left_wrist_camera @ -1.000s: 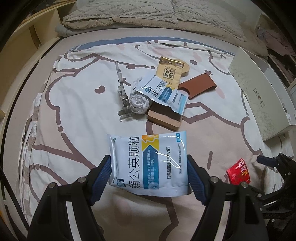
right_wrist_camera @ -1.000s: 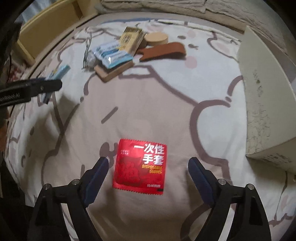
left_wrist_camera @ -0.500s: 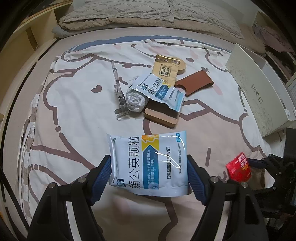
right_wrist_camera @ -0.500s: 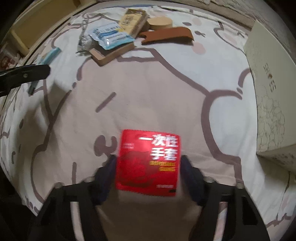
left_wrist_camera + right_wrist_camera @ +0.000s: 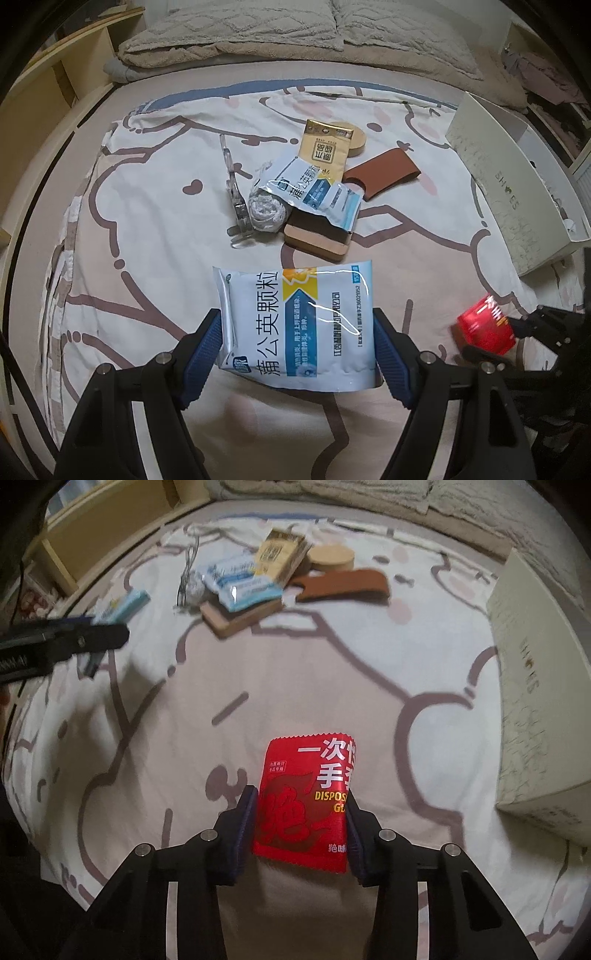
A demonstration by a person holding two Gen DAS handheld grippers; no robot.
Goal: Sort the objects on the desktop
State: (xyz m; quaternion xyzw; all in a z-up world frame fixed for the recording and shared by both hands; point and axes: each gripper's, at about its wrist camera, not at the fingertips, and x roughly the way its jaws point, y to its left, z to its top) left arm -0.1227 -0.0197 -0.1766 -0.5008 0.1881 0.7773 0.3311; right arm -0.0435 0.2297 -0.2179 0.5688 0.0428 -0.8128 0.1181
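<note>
My left gripper point(image 5: 297, 349) is shut on a blue and white medicine sachet point(image 5: 295, 325) and holds it above the cartoon-print bedsheet point(image 5: 147, 229). My right gripper point(image 5: 300, 825) is shut on a red disposable-gloves packet point(image 5: 304, 801), bent between the pads and lifted off the sheet. That red packet point(image 5: 485, 328) and the right gripper also show at the right edge of the left wrist view. The left gripper with its sachet point(image 5: 122, 603) shows at the left of the right wrist view.
A pile lies mid-bed: a second blue sachet point(image 5: 317, 190), a yellow packet point(image 5: 325, 153), a round wooden box point(image 5: 356, 142), a brown leather sleeve point(image 5: 382, 177), a wooden block point(image 5: 317, 238), a clear clip point(image 5: 236, 199) and a white string ball point(image 5: 266, 210). A white shoe box point(image 5: 517, 195) stands at right.
My right gripper has closed on the red packet and lifted it off the sheet, bending it. My left gripper still holds the blue sachet and has risen slightly.
</note>
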